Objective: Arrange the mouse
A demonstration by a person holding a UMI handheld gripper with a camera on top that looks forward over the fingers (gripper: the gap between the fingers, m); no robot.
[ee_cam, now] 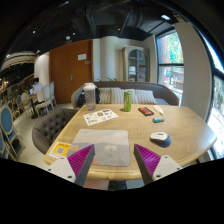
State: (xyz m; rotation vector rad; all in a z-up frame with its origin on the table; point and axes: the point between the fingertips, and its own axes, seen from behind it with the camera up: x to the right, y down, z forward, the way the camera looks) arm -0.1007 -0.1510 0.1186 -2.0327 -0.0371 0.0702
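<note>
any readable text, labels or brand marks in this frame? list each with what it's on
No text can be read.
Printed sheet on the wooden table: has print, too small to read.
Yellow item near the left finger: markings too blurred.
Green bottle: no readable label.
Mouse and grey mouse pad: no visible brand.
Gripper: open, holding nothing, no markings seen.

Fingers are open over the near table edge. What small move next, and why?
Probably swing the gripper toward the mouse, which lies on the wooden table beyond and beside the open fingers, off the grey mouse pad just ahead of them. Nothing is held yet, so closing on the mouse likely comes first.
</note>
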